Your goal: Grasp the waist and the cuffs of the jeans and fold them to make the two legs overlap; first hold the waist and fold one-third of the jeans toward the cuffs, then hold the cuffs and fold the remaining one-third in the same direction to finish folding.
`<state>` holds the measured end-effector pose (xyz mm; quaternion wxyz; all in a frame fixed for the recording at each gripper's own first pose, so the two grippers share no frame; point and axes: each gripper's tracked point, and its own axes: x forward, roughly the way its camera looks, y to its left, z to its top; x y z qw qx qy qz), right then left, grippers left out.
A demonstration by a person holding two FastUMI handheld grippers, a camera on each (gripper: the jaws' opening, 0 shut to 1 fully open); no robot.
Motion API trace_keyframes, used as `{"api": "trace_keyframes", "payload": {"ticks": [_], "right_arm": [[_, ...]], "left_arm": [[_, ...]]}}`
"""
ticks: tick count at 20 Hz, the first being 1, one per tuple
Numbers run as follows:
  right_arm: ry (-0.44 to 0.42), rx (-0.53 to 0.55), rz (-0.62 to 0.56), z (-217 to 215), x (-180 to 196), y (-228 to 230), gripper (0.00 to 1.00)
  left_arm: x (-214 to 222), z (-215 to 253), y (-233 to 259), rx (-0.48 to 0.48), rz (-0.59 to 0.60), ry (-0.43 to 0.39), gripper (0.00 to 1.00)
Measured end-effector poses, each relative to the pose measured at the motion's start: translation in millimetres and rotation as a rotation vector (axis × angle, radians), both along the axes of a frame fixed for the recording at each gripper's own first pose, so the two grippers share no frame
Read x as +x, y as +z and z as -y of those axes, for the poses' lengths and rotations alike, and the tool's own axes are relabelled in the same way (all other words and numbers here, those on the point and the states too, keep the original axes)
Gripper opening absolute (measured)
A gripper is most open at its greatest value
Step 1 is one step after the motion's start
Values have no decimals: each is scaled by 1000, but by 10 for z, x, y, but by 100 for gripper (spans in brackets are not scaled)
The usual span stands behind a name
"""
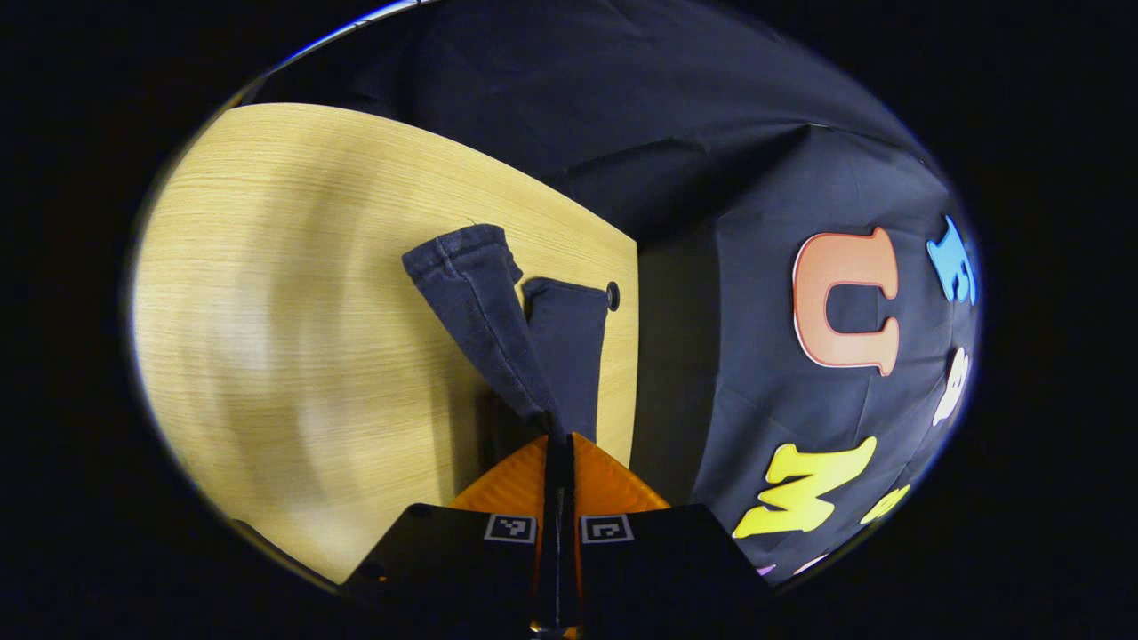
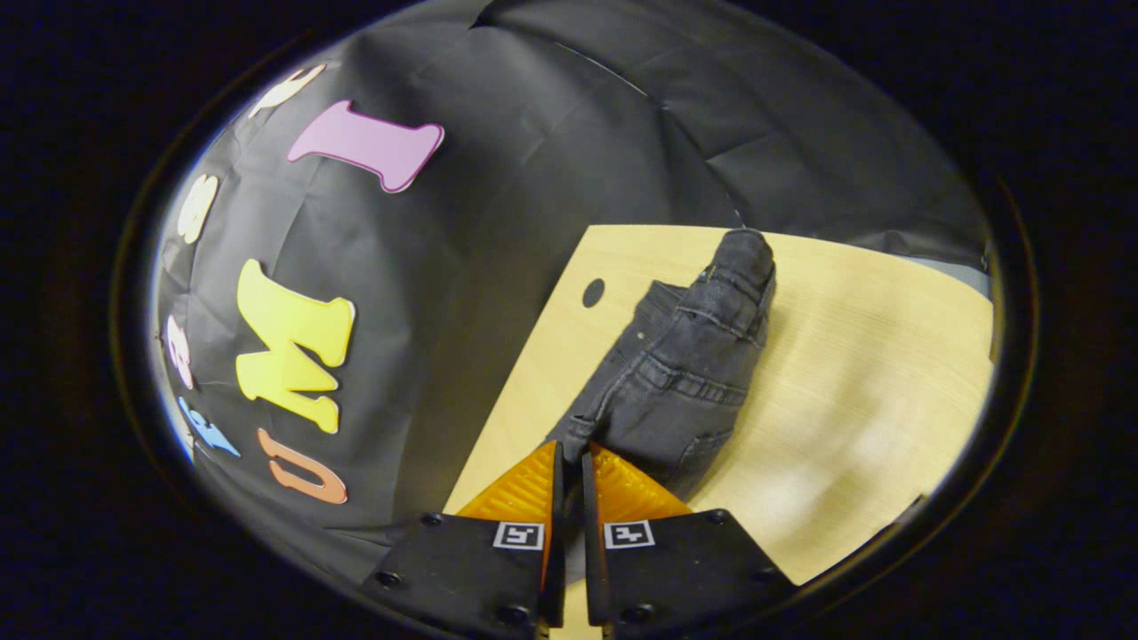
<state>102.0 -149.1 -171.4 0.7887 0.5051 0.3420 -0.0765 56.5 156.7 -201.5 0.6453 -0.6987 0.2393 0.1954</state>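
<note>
Jeans [image 2: 685,373] on table [image 1: 293,293] near its wall-side edge — hole [image 1: 613,295] just beside cuffs [image 1: 498,276].

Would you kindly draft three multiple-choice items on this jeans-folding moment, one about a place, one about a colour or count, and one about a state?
1. Where do the jeans lie?
A. on the wooden table
B. on the floor
C. inside a basket

2. What colour are the jeans?
A. bright red
B. dark grey-blue
C. white

3. How does the left gripper stand?
A. wide open, far from the cloth
B. closed on the jeans
C. holding a hanger

Answers:
1. A: in the right gripper view the waist end, with belt loops and a pocket, rests on the light wood top, in front of the right gripper.
2. B: the denim reads dark grey-blue in both views.
3. B: in the left gripper view the fingers sit together with the two legs fanning out from between them.
</note>
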Motion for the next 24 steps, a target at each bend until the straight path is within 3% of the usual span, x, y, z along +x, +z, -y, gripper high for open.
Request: {"api": "trace_keyframes", "payload": {"ticks": [1,9,16,21,24], "right_arm": [[4,0,9,-25,103,1,7],[6,-51,15,-151,1033,-359,10],[31,-130,-13,-180,1632,-703,10],[19,-123,-96,-199,1800,-1163,10],[25,-138,-133,-206,1838,-1397,10]], "left_arm": [[106,7,30,-1,-1,-1,5],[1194,67,-218,116,-49,-84,5],[1852,173,-555,200,-94,-156,5],[2051,219,-1046,156,-173,-154,5],[2039,258,-1139,190,-203,-190,5]]}}
